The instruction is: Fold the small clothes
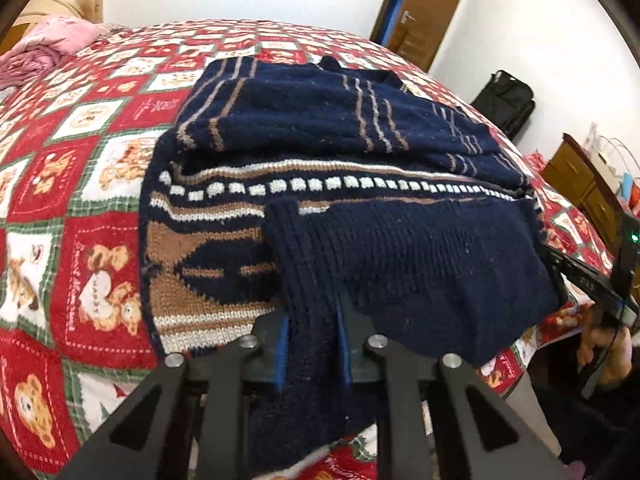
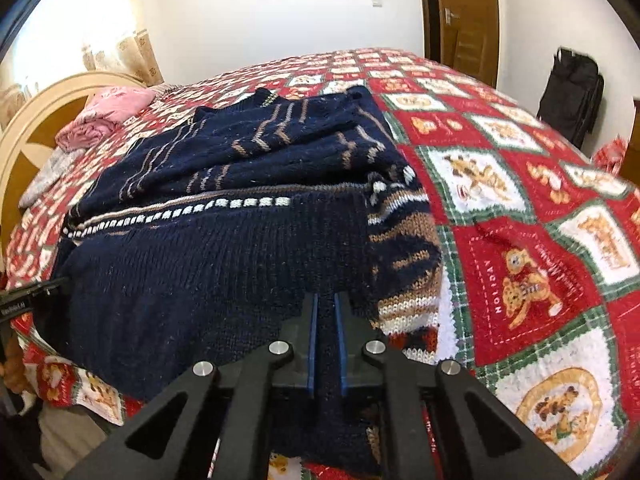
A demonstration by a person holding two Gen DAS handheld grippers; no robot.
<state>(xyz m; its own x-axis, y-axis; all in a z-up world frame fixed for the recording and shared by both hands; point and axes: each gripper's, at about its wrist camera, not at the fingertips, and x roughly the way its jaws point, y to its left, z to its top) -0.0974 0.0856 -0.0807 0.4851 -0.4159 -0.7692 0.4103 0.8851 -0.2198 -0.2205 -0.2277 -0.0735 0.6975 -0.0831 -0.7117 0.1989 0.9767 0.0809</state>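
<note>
A navy knitted sweater (image 1: pixel 320 140) with tan and white stripes lies folded on the red patchwork bedspread (image 1: pixel 80 160). Its plain navy lower part is turned up over the patterned band. My left gripper (image 1: pixel 313 312) is shut on a ribbed navy part of it at the near edge, the knit bunched between the blue pads. In the right wrist view the sweater (image 2: pixel 200 260) fills the middle, and my right gripper (image 2: pixel 326 298) is shut on the sweater's thin near edge by its right side. A hand (image 1: pixel 604 344) holding the right gripper shows at the far right of the left wrist view.
A pink folded cloth (image 1: pixel 52 44) lies at the far left of the bed by the curved headboard (image 2: pixel 36 120). A black bag (image 1: pixel 506 104) leans on the wall near a wooden door (image 1: pixel 420 12). A wooden dresser (image 1: pixel 580 184) stands right of the bed.
</note>
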